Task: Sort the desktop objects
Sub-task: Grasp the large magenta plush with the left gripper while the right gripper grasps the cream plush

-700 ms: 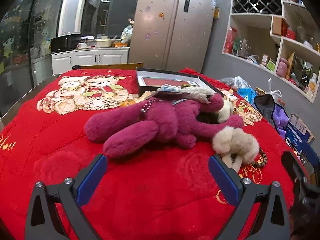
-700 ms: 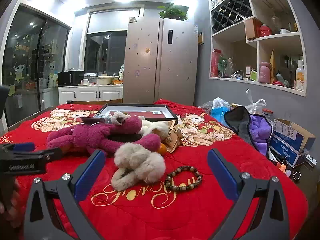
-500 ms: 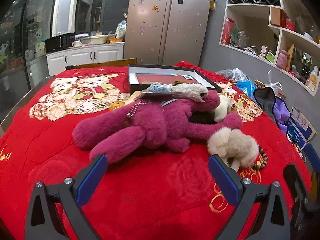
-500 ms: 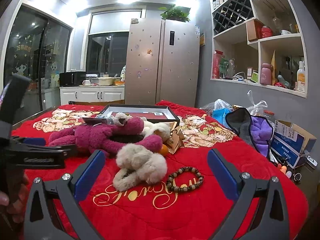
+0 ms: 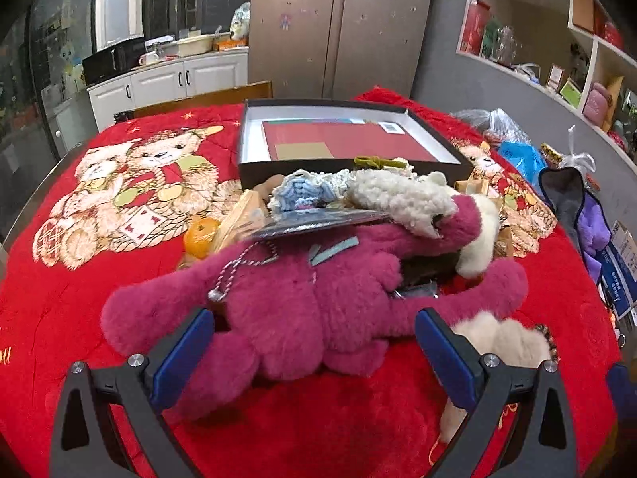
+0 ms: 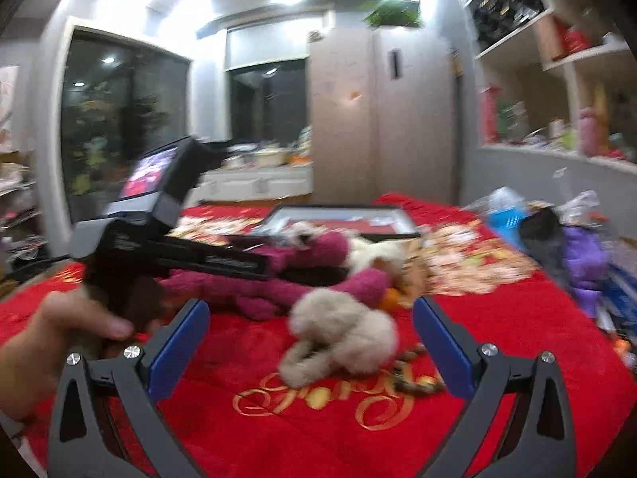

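A magenta plush toy (image 5: 318,302) lies on the red quilt, in front of an open black box (image 5: 350,139) with a red card inside. My left gripper (image 5: 314,354) is open, its blue pads on either side of the plush's body. A beige fluffy toy (image 5: 505,338) lies to its right beside a bead bracelet (image 5: 551,342). In the blurred right wrist view my right gripper (image 6: 310,346) is open above the quilt, just before the beige toy (image 6: 346,338). The plush (image 6: 302,271) lies behind it, and the left gripper tool shows as a dark bar across it.
An orange (image 5: 201,235), a blue-white knitted piece (image 5: 302,191), a dark flat sheet and paper items crowd the pile near the box. A purple and grey cloth (image 5: 581,215), plastic bags and a cardboard box (image 5: 621,271) sit at the right edge. Shelves line the right wall.
My left gripper has moved forward and down until its open fingers straddle the magenta plush. The right gripper has moved forward a little and its view is blurred.
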Tool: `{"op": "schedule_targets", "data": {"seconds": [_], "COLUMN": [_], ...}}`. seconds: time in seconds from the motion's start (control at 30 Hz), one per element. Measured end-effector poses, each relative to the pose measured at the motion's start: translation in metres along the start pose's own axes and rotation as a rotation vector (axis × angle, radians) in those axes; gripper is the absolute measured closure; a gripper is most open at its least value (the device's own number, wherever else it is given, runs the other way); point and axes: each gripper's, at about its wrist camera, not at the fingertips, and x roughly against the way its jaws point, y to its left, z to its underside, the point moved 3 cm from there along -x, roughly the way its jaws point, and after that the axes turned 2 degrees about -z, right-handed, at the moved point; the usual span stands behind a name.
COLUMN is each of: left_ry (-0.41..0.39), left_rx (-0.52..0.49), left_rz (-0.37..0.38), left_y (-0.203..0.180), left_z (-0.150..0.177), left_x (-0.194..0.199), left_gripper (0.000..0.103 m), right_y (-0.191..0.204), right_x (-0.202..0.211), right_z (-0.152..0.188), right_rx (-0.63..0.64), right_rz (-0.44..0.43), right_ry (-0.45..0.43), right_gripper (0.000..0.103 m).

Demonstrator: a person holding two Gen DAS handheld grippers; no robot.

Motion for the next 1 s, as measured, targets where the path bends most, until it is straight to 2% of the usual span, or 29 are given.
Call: {"op": "schedule_targets", "data": {"seconds": [0.17, 0.27, 0.4, 0.5, 0.6, 0.67, 0.73, 0.8, 0.87, 0.93, 1.0], "left_ry": [0.019, 0.002, -0.023, -0.033, 0.003, 0.041, 0.029, 0.026, 0.022, 0.021, 0.017], "left_rx": [-0.043, -0.044, -0.046, -0.018, 0.01, 0.014, 0.017, 0.012, 0.002, 0.001, -0.003], "left_rz": [-0.066, -0.065, -0.031, 0.0, 0.026, 0.024, 0.027, 0.022, 0.014, 0.008, 0.003], "left_y": [-0.005, -0.002, -0.003, 0.001, 0.005, 0.006, 0.006, 0.005, 0.004, 0.004, 0.004], "left_z": [-0.004, -0.004, -0.006, -0.005, -0.002, -0.001, -0.001, 0.0, 0.0, 0.001, 0.002], "left_x": [-0.018, -0.024, -0.026, -0.033, -0.048, -0.055, -0.054, -0.053, -0.053, -0.053, -0.052], "left_gripper": [0.0, 0.0, 0.0, 0.0, 0.0, 0.0, 0.0, 0.0, 0.0, 0.0, 0.0], "right_y": [-0.017, -0.037, -0.044, -0.04, -0.038, -0.037, -0.036, -0.034, -0.031, -0.028, -0.024], "right_x": [-0.046, -0.063, -0.082, -0.089, -0.096, -0.1, -0.101, -0.103, -0.105, -0.107, -0.107], "right_z": [0.002, 0.008, 0.017, 0.022, 0.025, 0.027, 0.027, 0.027, 0.027, 0.027, 0.026], "right_rx": [-0.104, -0.199, -0.241, -0.212, -0.195, -0.186, -0.178, -0.163, -0.146, -0.128, -0.116], "right_rz": [-0.028, -0.016, -0.024, 0.053, 0.137, 0.141, 0.149, 0.161, 0.159, 0.156, 0.16], "right_ry": [0.142, 0.234, 0.337, 0.402, 0.451, 0.468, 0.476, 0.483, 0.491, 0.496, 0.496], "right_gripper": [0.0, 0.0, 0.0, 0.0, 0.0, 0.001, 0.001, 0.007, 0.028, 0.039, 0.041]}}
